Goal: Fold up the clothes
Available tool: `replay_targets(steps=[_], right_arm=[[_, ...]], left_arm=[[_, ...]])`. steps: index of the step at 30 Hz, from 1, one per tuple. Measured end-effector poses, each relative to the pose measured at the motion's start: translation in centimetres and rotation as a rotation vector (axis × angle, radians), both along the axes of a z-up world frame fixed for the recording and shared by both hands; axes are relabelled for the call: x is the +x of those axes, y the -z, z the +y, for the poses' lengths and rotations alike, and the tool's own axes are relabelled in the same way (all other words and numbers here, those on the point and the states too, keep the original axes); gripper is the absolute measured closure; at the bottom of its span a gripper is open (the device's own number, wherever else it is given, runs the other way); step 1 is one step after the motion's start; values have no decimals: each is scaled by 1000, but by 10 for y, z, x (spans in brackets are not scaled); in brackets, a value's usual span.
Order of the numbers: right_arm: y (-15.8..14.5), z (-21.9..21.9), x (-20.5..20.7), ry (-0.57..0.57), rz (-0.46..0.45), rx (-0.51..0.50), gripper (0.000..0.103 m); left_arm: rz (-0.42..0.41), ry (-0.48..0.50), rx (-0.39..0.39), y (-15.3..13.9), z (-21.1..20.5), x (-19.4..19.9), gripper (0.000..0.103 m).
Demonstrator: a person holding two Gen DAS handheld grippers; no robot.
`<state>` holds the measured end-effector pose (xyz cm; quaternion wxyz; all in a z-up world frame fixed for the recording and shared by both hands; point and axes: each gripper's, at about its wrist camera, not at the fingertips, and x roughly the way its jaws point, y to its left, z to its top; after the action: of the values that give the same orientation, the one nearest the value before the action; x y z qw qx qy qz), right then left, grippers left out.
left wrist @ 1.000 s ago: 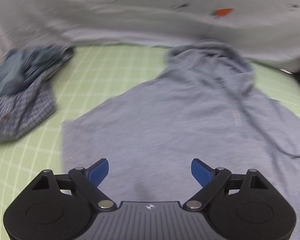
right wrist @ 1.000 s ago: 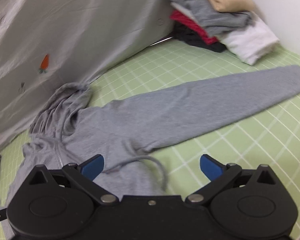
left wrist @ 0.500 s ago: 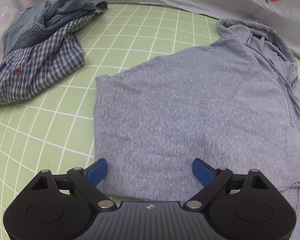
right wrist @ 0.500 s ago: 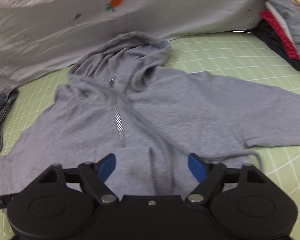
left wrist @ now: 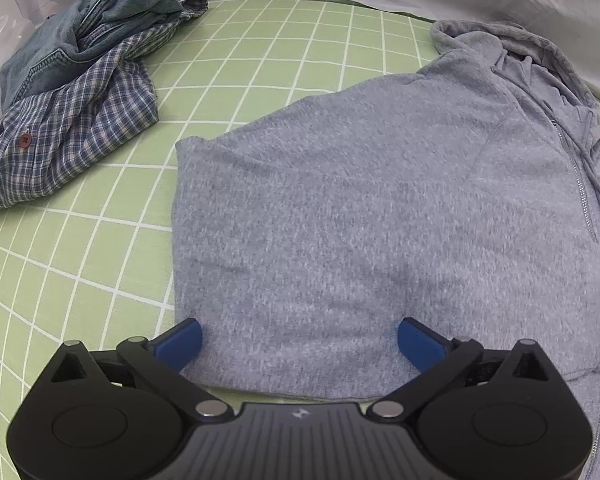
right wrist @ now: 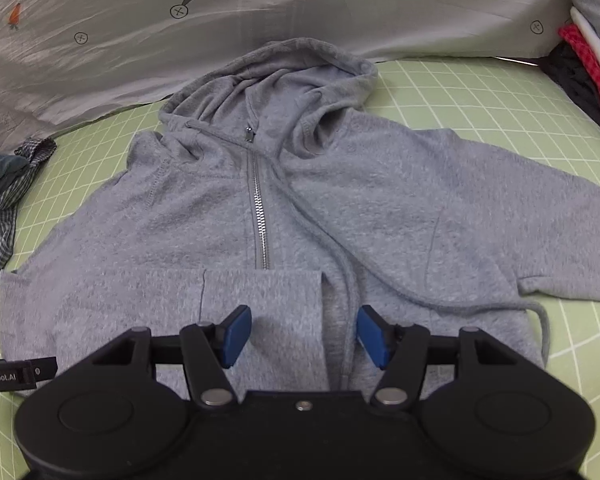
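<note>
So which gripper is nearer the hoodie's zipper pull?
Right. The right gripper hovers over the folded sleeve straight below the zipper pull. The left gripper is at the hoodie's hem corner, toward the plaid shirt.

Grey zip hoodie (right wrist: 380, 208) lies flat, front up, on the green grid mat (right wrist: 480, 92), hood (right wrist: 284, 76) toward the back. Zipper (right wrist: 260, 216) closed, one sleeve (right wrist: 260, 300) folded across the lower front, the other stretched out sideways.

Matt grey fleece hoodie (right wrist: 340, 216), metal zipper (right wrist: 259, 216), woven plaid shirt (left wrist: 64, 132)
</note>
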<state>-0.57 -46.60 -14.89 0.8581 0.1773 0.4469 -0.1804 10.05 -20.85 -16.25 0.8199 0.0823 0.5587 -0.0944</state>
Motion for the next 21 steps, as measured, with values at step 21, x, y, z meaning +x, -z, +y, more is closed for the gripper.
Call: replay_targets(steps=[21], right_arm=[[4,-4,-8,-64,-75,75,49]], left_arm=[[-13,-8,-6,-2,0,0,0]])
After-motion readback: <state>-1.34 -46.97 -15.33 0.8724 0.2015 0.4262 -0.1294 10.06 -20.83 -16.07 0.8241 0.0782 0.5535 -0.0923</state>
